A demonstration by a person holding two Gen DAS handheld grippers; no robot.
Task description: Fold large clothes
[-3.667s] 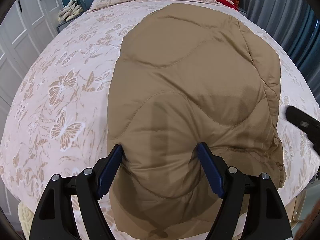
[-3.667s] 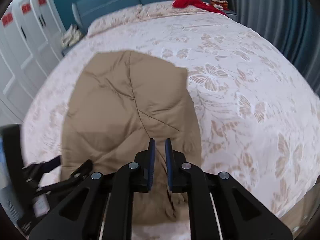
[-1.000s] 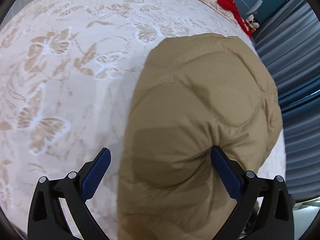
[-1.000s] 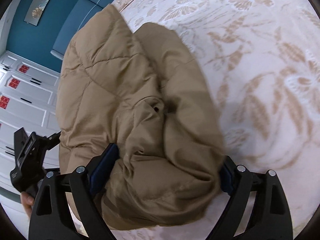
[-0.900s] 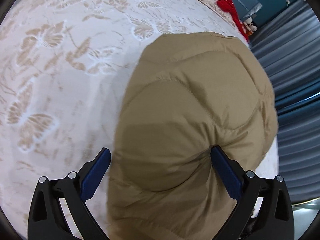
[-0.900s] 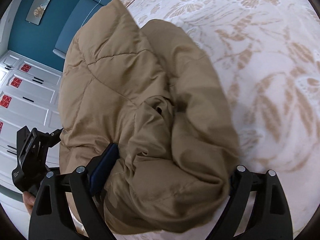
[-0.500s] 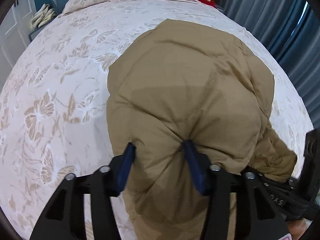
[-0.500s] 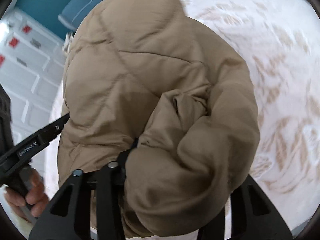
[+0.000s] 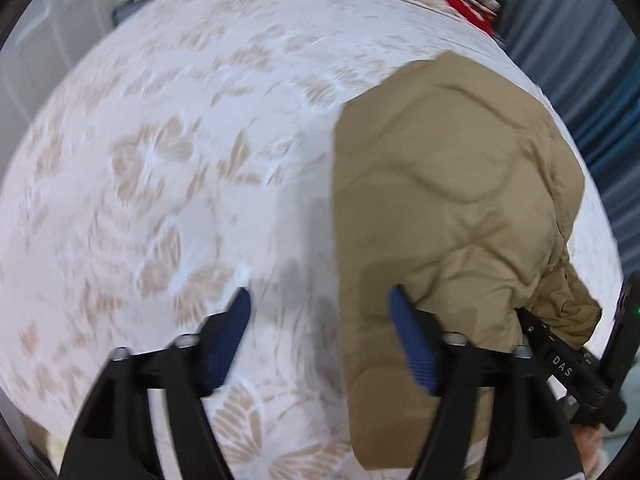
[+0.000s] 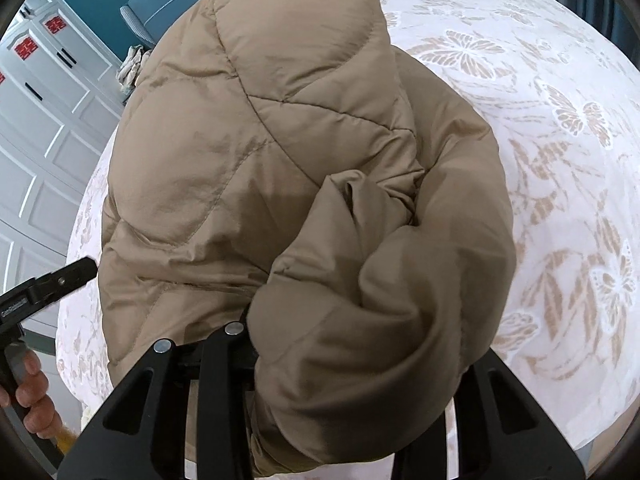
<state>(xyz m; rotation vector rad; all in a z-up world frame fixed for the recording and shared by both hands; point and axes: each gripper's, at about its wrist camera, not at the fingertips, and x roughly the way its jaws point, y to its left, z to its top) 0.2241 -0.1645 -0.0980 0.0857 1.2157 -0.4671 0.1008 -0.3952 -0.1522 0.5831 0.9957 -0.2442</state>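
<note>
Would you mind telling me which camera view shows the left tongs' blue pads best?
The left wrist view: the left tongs stand open, both blue pads visible. The right wrist view shows only a black part at its left edge.

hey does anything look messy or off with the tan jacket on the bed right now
Yes. The near right corner of the tan jacket is bunched into a crumpled lump over the right hand-held gripper, not flat. The left hand-held gripper is open beside the jacket's edge, over the bedspread.
</note>
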